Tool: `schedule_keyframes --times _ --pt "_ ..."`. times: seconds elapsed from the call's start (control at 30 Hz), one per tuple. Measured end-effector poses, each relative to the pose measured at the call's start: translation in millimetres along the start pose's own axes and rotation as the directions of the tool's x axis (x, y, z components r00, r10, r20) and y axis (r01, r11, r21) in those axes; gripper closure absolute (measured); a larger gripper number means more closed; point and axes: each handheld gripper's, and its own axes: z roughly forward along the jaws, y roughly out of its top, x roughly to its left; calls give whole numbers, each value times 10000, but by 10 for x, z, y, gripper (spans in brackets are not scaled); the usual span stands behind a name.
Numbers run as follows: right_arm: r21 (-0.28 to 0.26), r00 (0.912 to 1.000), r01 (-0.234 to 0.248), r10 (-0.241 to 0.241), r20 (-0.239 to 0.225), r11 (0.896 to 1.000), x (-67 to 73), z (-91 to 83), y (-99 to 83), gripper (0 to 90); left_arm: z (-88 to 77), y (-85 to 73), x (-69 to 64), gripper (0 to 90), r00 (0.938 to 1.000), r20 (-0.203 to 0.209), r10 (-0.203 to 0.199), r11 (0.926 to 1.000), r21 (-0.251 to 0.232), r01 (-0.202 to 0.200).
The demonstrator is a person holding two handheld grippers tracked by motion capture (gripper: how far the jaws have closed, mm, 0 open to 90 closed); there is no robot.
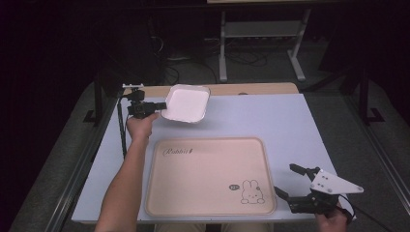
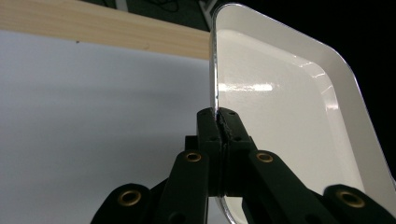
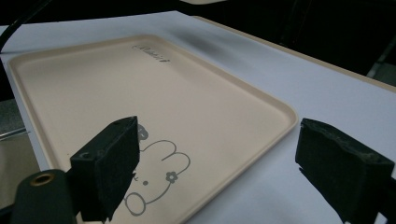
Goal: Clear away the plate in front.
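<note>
A white rectangular dish (image 1: 186, 102) hangs above the back of the table, pinched by its left rim in my left gripper (image 1: 161, 106). In the left gripper view the jaws close together on the dish (image 2: 280, 107) rim, the left gripper (image 2: 223, 120) holding it tilted on edge. My right gripper (image 1: 290, 181) rests at the table's front right corner, jaws wide apart and empty. In the right gripper view the right gripper (image 3: 233, 154) looks across the corner of a beige tray (image 3: 93, 84) with a rabbit drawing.
The beige tray (image 1: 159, 193) lies in the front middle of the white table (image 1: 270, 116), bare inside. A wooden strip (image 1: 251, 89) edges the table's far side. Beyond it stands a metal frame (image 1: 261, 34) on a dark floor.
</note>
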Motion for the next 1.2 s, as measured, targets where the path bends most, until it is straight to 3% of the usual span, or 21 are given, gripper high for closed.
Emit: schedule_keyframes --times 0.13,0.43,0.6,0.9,1.2 --pt "27 10000 -60 60 31 10000 -8 -5 -6 129 -100 18 -25 890 9999 163 3 9999 -164 0" --pt "46 10000 -38 38 9 10000 4 5 -2 129 -302 -22 -159 890 9973 435 596 9980 -245 -586" --pt "37 9999 -103 103 82 9999 3 3 -5 129 -419 -65 -195 890 9950 707 706 9970 -361 -682" --pt "30 9999 -125 125 79 9999 5 6 -5 129 -551 -262 -238 890 9929 904 778 9968 -229 -760" --pt "57 9999 -133 133 5 9999 10 24 -10 129 -575 -509 -261 890 9907 1195 650 9978 20 -657"
